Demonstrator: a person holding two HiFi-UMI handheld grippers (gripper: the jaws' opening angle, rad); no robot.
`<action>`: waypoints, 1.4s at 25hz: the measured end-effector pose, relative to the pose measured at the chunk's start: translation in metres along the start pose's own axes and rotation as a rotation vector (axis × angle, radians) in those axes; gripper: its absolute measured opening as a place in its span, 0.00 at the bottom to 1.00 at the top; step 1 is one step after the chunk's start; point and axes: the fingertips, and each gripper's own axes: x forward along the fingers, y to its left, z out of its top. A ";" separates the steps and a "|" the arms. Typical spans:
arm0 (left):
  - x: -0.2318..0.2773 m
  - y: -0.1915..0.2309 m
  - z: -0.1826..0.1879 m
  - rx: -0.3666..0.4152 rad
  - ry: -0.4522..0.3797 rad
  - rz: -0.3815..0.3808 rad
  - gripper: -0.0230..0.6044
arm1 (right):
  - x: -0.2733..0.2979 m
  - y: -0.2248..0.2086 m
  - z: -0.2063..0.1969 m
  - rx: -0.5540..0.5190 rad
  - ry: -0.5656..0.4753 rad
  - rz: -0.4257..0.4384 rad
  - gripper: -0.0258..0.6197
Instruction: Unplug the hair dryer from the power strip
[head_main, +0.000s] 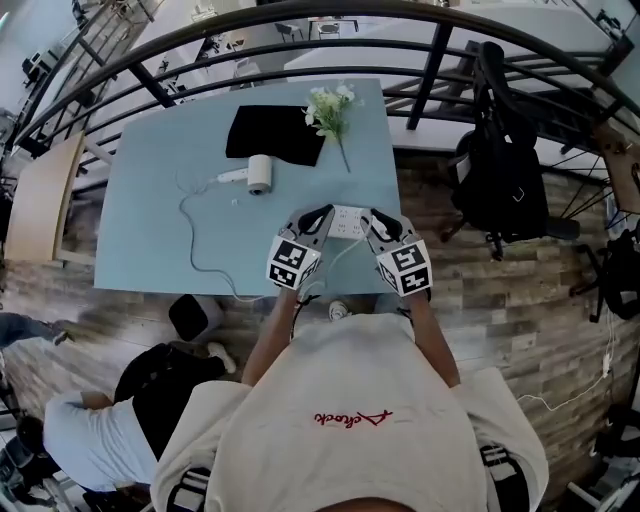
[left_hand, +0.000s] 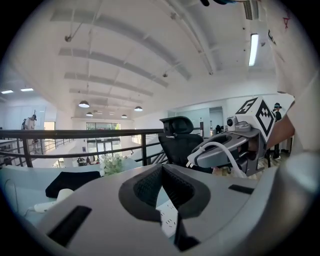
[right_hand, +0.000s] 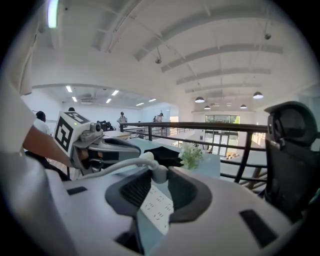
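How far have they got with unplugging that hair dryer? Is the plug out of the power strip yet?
Not yet. Done: the right gripper has clamped the power strip. In hand: the left gripper waits beside it, shut, with nothing visibly between its jaws. Left: the white plug looks seated at the strip's far end, its cord attached, and the hair dryer lies on the table. The pull itself remains.

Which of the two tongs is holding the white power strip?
The right tongs: the power strip sits gripped between their half-spread jaws. The left tongs are shut tight, with no strip between them.
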 end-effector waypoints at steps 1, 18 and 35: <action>0.000 -0.001 0.002 0.003 -0.007 -0.001 0.05 | -0.001 -0.001 0.001 -0.001 -0.004 -0.006 0.22; -0.016 -0.029 0.017 0.003 -0.009 0.126 0.05 | -0.056 -0.032 -0.009 0.019 -0.052 -0.026 0.22; -0.065 -0.137 0.037 0.015 -0.043 0.299 0.05 | -0.179 -0.062 -0.034 0.024 -0.113 -0.018 0.22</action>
